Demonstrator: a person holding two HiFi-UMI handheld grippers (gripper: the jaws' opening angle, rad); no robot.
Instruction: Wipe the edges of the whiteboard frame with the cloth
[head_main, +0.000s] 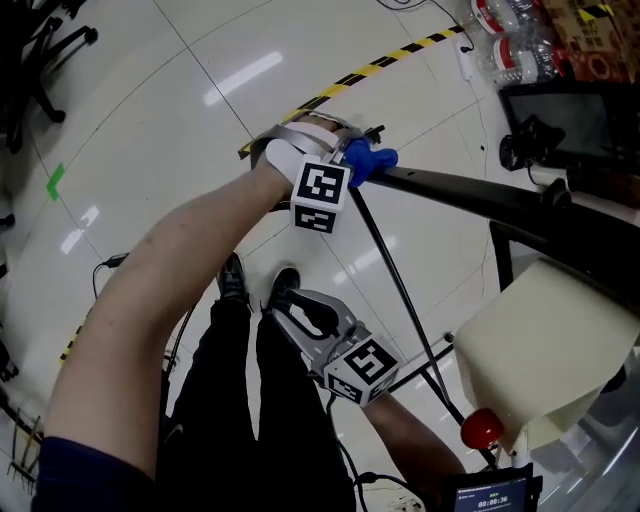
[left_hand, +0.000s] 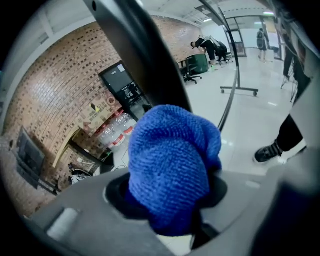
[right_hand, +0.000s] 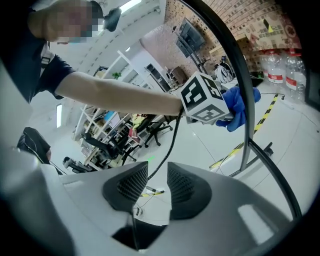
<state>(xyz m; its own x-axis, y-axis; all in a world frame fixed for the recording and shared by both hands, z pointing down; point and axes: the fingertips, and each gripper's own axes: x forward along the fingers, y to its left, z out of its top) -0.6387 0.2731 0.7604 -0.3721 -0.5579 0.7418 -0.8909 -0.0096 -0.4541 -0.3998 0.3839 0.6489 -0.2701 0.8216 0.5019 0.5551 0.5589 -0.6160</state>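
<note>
Blue microfibre cloth (head_main: 372, 160), bunched and pinched tight by my left gripper (left_hand: 169, 205), sits against the black whiteboard frame edge (head_main: 470, 195), apparently so fabric alone rubs it. My right gripper (right_hand: 156, 187), jaws slightly spread and empty, waits below, apart.

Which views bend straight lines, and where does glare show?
Head view: bright streaks of glare on the glossy floor. Left gripper view: fisheye with dark corners, the close cloth slightly soft. Right gripper view: fisheye bows the whiteboard frame into an arc.
</note>
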